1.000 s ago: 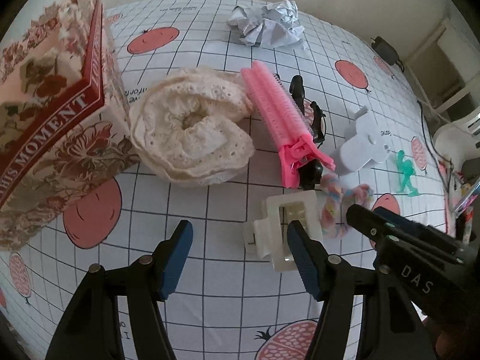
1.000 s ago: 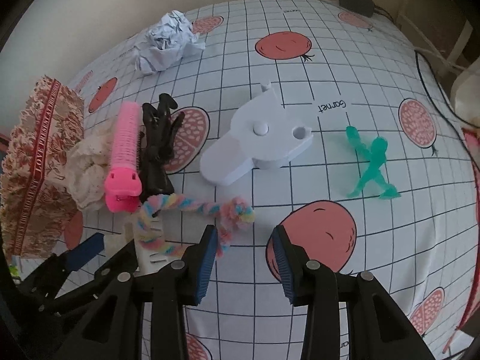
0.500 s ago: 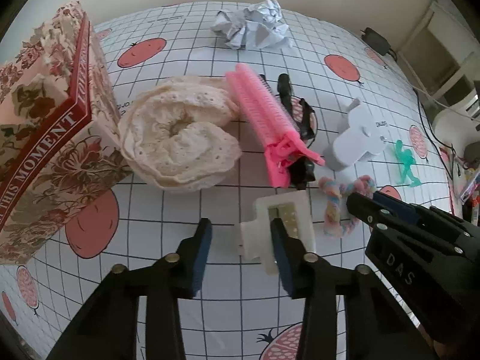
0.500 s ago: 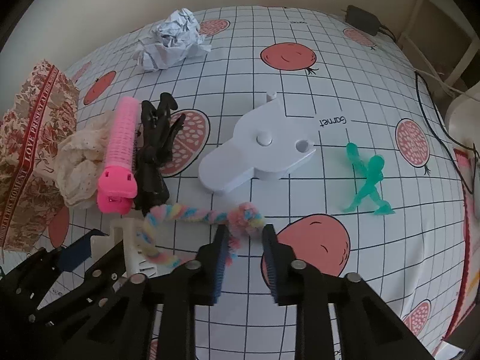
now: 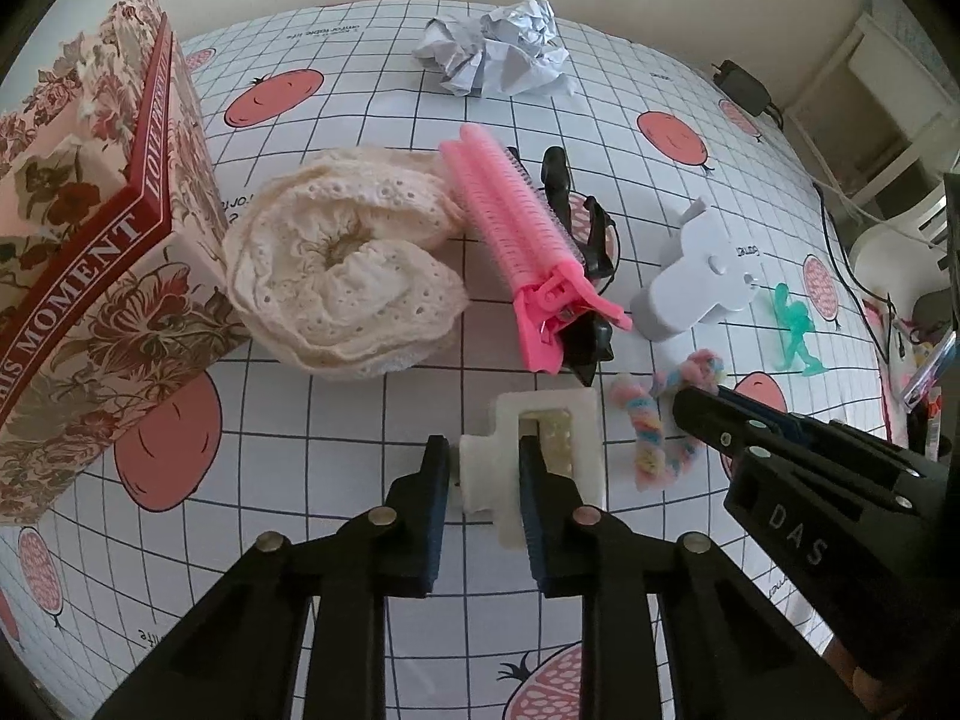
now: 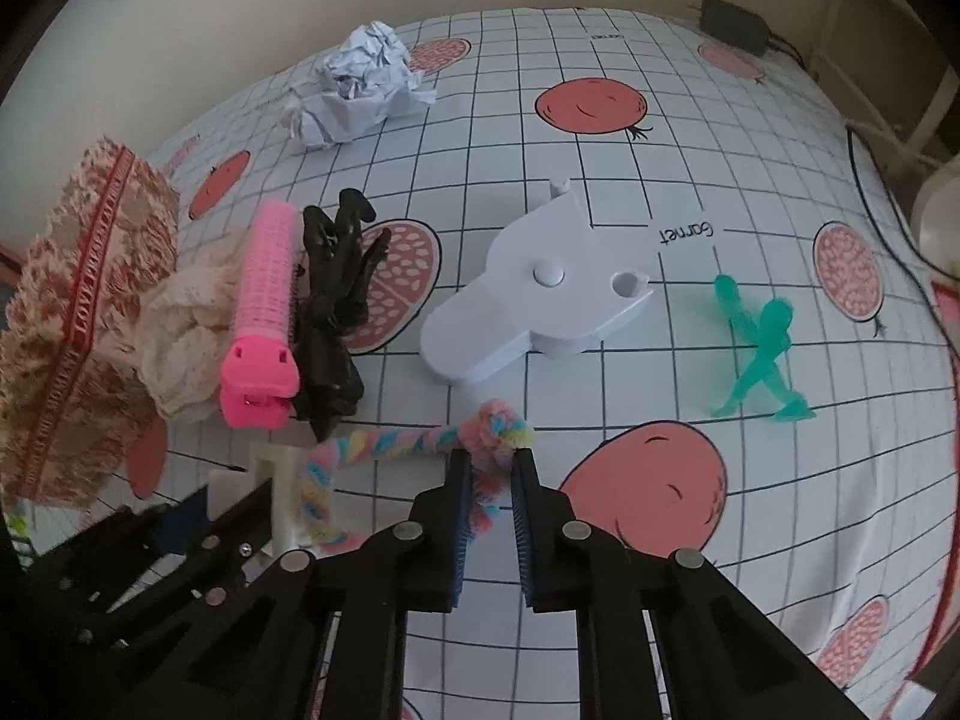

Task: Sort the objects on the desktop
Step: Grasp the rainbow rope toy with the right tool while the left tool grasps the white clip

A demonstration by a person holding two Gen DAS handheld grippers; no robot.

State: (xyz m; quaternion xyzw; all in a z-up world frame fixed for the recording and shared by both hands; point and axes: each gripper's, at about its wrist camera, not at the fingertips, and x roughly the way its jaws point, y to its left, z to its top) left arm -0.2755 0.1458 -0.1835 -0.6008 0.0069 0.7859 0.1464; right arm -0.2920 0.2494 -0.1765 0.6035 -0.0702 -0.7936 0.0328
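Sorting has barely begun, judging by the clutter: nearly everything lies loose on the gridded tablecloth (image 5: pixel 336 420), with no sorted pile visible. The left gripper (image 5: pixel 483 474) has its jaws pressed onto one wall of the cream plastic clip (image 5: pixel 549 420), which rests on the cloth close in front of it. The right gripper (image 6: pixel 487 474) is clamped on the looped end of the pastel twisted rope (image 6: pixel 384 441), whose other end curls back beside the cream clip. Both items are gripped but sit on the cloth, so I judge the lift has yet to come.

Left to handle, by my reading: the pink hair roller clip (image 5: pixel 519 246), the black claw clip (image 6: pixel 333 312) touching it, the cream lace scrunchie (image 5: pixel 342 276), the white plastic piece (image 6: pixel 540 294), the green toy figure (image 6: pixel 756 348) and the crumpled paper (image 5: pixel 498 48). The floral box (image 5: pixel 90 276) stands against the scrunchie (possibly a destination, though nothing shows that).

The box's interior is hidden, its lettering is cut off, and the black clip is mostly covered by the pink one in the left view. Where things should go cannot be told.
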